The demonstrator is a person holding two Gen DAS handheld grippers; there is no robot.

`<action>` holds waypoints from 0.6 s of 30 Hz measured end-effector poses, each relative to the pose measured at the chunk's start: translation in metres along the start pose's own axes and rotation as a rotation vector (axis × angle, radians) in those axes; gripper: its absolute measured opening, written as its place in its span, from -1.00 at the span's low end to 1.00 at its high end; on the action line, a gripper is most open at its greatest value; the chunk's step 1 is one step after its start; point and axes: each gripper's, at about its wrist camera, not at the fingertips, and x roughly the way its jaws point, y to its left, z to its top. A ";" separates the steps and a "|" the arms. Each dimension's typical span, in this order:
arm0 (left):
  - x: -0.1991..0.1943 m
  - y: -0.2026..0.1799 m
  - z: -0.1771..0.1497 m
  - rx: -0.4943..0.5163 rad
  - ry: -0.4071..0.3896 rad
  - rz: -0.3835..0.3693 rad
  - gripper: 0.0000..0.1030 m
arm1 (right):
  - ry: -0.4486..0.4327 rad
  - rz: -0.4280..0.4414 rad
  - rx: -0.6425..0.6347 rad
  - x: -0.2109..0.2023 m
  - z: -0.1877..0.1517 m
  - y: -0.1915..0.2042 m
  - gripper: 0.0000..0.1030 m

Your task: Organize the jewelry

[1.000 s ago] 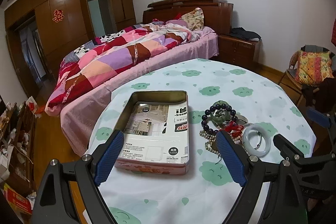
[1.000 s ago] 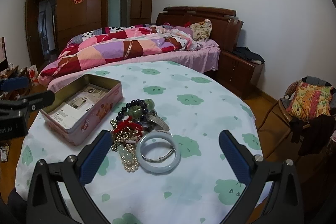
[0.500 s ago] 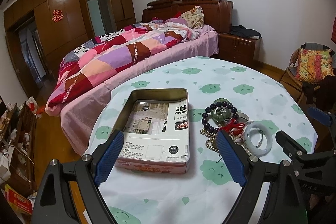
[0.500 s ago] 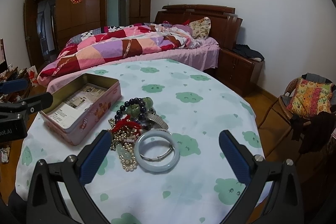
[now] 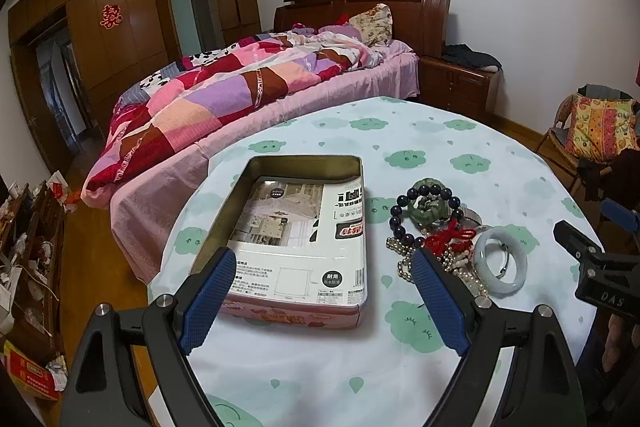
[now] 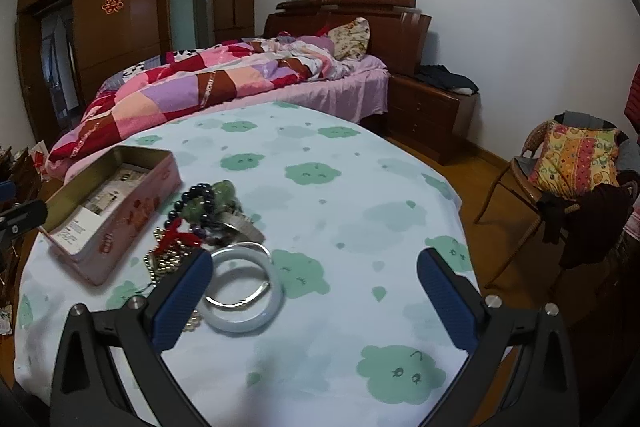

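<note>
Both your left gripper (image 5: 320, 297) and right gripper (image 6: 316, 301) gape wide, holding nothing. The pale bangle (image 6: 241, 293) lies on the table (image 6: 360, 207) by your right gripper's left finger, at five o'clock of the bead pile (image 6: 204, 211). It looks rigid, slick and brittle: pinch across its band gently. The tin (image 5: 296, 227) sits at the pile's nine o'clock.

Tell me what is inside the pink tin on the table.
The pink tin holds printed paper packaging lying flat, covering nearly the whole floor. No jewelry shows inside. Anything beneath the paper is hidden.
</note>
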 end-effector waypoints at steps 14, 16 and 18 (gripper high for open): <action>0.006 0.002 -0.002 -0.009 0.002 0.013 0.73 | 0.008 0.006 -0.007 0.003 -0.002 0.000 1.00; 0.006 0.002 -0.002 -0.010 0.002 0.012 0.73 | 0.003 0.005 -0.009 0.003 -0.002 0.001 1.00; 0.007 0.002 -0.002 -0.008 0.005 0.015 0.73 | 0.002 0.004 -0.015 0.003 -0.002 0.003 1.00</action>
